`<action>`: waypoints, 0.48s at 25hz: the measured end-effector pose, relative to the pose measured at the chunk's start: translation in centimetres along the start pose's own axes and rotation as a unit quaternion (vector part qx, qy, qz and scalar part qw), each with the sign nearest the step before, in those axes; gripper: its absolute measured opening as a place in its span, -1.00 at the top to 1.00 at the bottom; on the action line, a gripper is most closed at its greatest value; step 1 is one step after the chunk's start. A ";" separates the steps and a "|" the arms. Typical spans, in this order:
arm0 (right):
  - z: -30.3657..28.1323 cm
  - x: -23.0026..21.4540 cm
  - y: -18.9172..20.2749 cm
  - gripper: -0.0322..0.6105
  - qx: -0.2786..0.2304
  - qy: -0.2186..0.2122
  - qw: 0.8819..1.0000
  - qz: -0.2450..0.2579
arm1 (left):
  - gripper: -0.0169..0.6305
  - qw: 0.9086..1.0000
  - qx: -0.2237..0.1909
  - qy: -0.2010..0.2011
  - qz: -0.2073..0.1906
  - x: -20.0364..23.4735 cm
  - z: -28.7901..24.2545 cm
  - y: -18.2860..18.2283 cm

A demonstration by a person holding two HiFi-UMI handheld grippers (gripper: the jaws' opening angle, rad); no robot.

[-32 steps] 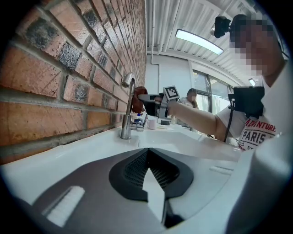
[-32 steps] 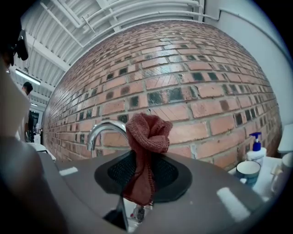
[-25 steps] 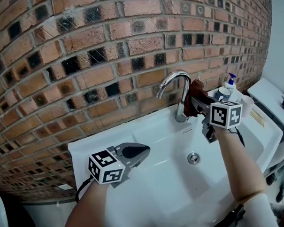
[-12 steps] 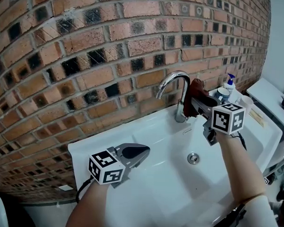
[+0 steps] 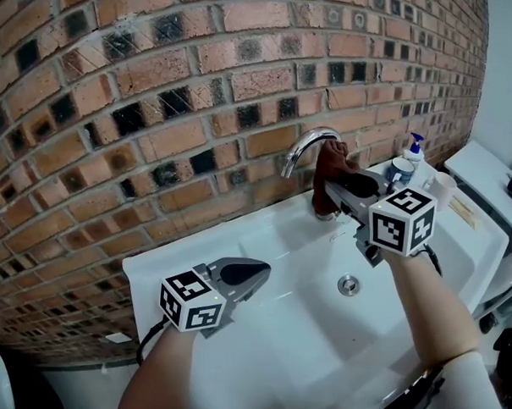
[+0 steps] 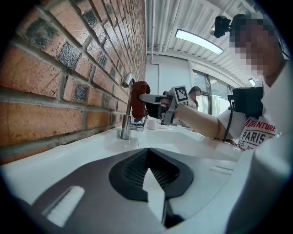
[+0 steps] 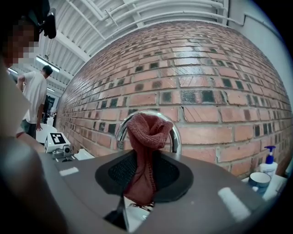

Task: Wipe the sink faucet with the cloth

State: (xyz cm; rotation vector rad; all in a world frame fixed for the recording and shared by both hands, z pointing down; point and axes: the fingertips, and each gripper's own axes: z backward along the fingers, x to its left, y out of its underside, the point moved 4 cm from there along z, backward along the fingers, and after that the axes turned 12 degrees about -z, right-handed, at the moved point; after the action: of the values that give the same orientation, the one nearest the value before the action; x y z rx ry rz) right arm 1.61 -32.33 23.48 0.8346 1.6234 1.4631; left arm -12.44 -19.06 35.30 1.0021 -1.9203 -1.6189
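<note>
- Curved chrome sink faucet (image 5: 302, 149) stands upright at the back rim of the white ceramic sink (image 5: 263, 234).
- Rust-red knitted cloth (image 5: 329, 163), clenched in the right gripper (image 5: 334, 191) jaws, touches the spout's arch directly ahead of them.
- Left gripper (image 5: 255, 272), jaws pressed together on nothing, sits well apart at the sink's left; the right is nearer.

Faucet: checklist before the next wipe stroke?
1. Grip: right gripper jaws shut on cloth: ok.
2. Contact: cloth touches faucet arch: ok.
3. Clearance: left gripper shut, empty, at sink edge, away from faucet: ok.
4. Room between right gripper and bottle, cup: cannot tell.
5. Spout tip wiped: cannot tell.
</note>
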 end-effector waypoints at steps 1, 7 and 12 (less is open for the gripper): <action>-0.3 -0.1 0.3 0.64 0.007 0.000 1.000 0.000 | 0.93 1.000 0.000 0.000 0.000 0.0 0.0 0.0; -1.8 -1.9 2.8 0.61 0.059 0.018 0.998 -0.008 | 0.93 1.000 0.000 0.000 0.001 0.0 0.0 0.0; -2.3 -3.2 3.8 0.60 0.083 0.041 0.996 -0.013 | 0.93 1.000 -0.001 0.001 0.001 0.0 0.0 0.0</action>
State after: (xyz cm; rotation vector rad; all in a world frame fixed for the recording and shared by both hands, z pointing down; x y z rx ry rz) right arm 0.98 -35.73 27.74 0.8508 1.8301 1.3740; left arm -12.45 -19.09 35.31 1.0008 -1.9179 -1.6188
